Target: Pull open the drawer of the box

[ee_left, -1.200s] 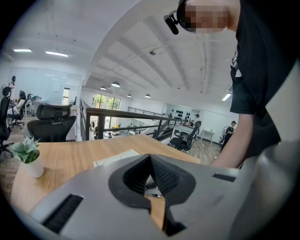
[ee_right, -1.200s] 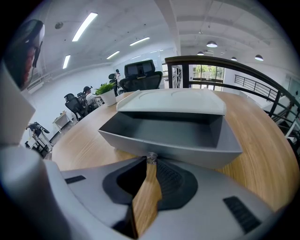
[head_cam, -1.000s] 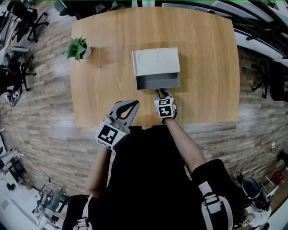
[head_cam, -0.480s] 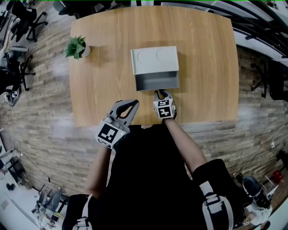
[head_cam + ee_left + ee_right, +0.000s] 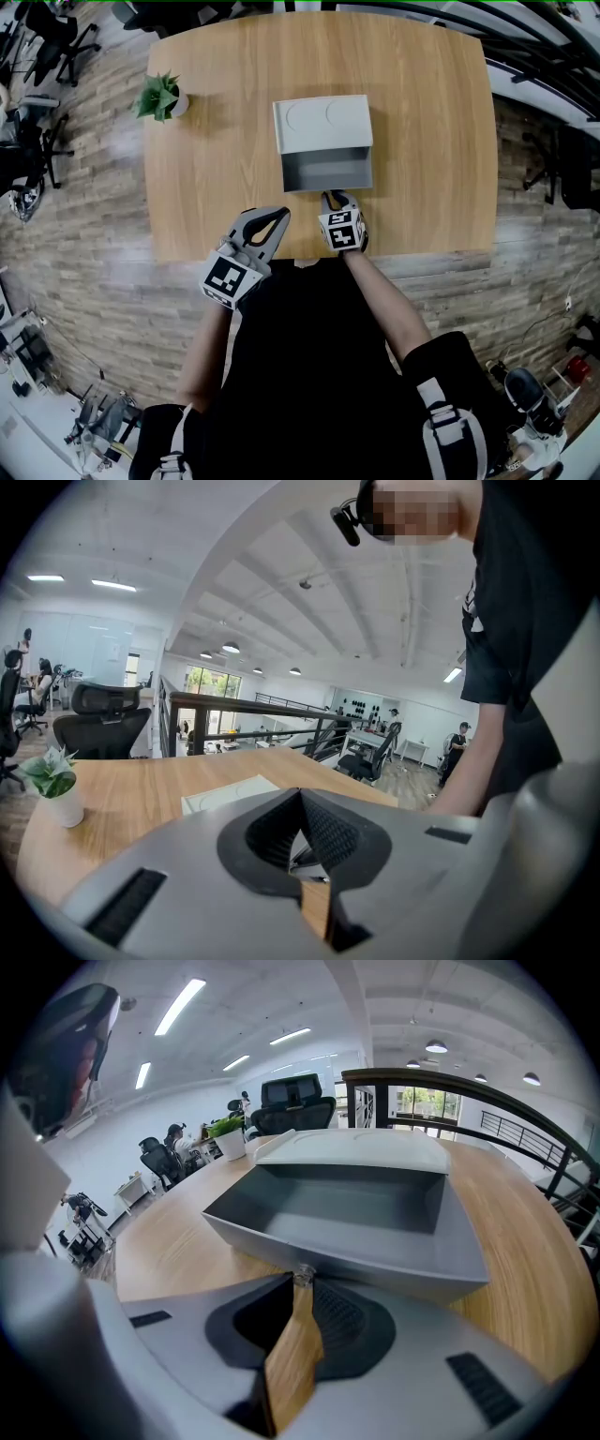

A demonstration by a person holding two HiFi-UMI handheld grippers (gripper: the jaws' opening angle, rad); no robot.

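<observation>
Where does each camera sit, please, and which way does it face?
Head view: on the person's head, looking steeply down at table, box and open drawer; both forearms, left gripper, right gripper show.
Left gripper view: on the left gripper, looking across the table toward the plant; shut jaws, person's torso show.
Right gripper view: on the right gripper, facing the drawer; jaws grip its knob.
Shared: all show the box.

So the right gripper [image 5: 331,198] is stretched out in front on a bare right forearm [image 5: 384,300], jaws pinched on a little knob [image 5: 302,1278]; the tips sit right on it. The left gripper [image 5: 279,218] hangs nearer the body, angled up and to the right, jaw tips touching with nothing in them; the left forearm [image 5: 208,352] is bare too, tucked in by the torso.
</observation>
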